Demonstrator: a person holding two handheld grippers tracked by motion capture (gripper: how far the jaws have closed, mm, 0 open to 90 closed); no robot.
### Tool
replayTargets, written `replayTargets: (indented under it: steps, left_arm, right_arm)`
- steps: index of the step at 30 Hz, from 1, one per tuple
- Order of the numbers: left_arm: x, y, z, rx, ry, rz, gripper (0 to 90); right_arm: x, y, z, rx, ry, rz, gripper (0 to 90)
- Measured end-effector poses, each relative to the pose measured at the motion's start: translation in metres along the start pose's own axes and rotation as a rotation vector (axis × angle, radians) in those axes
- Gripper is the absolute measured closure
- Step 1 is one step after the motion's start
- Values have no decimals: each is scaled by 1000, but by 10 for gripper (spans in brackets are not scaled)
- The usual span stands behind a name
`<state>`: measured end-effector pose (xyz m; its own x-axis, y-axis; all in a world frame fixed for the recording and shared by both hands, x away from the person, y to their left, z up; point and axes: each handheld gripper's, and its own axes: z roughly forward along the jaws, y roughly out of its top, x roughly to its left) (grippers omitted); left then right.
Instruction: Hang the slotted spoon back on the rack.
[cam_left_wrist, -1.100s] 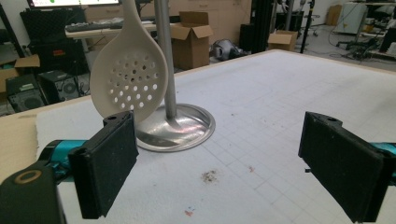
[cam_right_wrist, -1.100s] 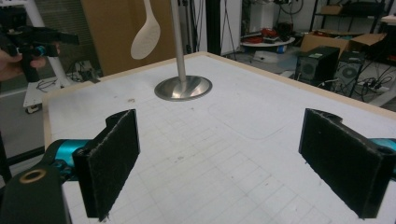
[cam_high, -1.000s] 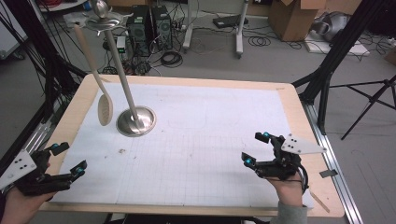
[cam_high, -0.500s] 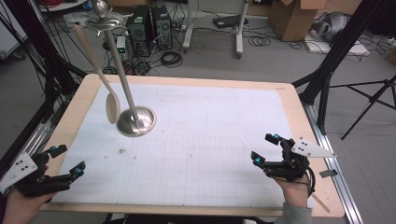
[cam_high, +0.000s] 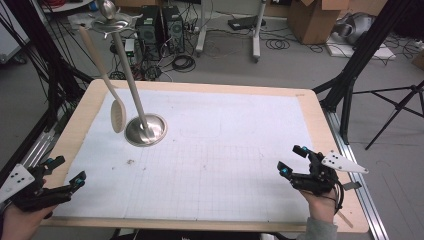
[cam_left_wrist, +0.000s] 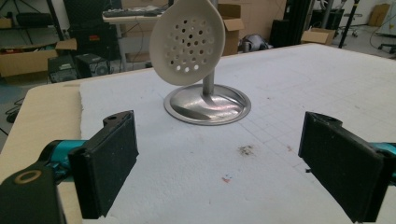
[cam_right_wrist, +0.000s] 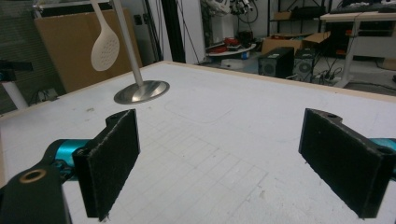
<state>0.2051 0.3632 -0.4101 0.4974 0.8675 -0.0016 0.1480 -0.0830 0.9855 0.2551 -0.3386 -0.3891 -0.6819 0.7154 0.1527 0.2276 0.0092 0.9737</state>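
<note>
The left gripper (cam_high: 55, 180) sits at the near left corner of the counter (cam_high: 320, 120), its fingers (cam_left_wrist: 109, 163) spread wide with nothing between them. The right gripper (cam_high: 295, 162) is over the near right edge, well apart from the left one, and its fingers (cam_right_wrist: 112, 161) are likewise wide open and hold nothing.

Nearest the left gripper is a metal stand (cam_high: 145, 131) with a round, dished base resting on the white gridded mat (cam_high: 225, 165) toward the far left of the counter. A thin pole rises from the base and leans toward the far left in the high view. A pale slotted spoon (cam_high: 118, 115) hangs beside the pole, bowl downward, its perforated bowl just above and beside the base; it seems to clear the base without touching, though the high view is too coarse to be sure. In the left gripper view the spoon (cam_left_wrist: 187, 42) hangs straight ahead between the open fingers, in front of the pole, with the base (cam_left_wrist: 208, 103) beyond a small dark speck (cam_left_wrist: 245, 150) on the mat. In the right gripper view the spoon (cam_right_wrist: 105, 46) and stand (cam_right_wrist: 141, 91) lie far off to the left.
</note>
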Motion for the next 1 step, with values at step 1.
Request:
replayTargets:
  steps: [1]
  left_arm:
    - [0, 0, 0, -3, 4, -5, 122]
  right_arm:
    - [0, 0, 1, 3, 0, -4, 116]
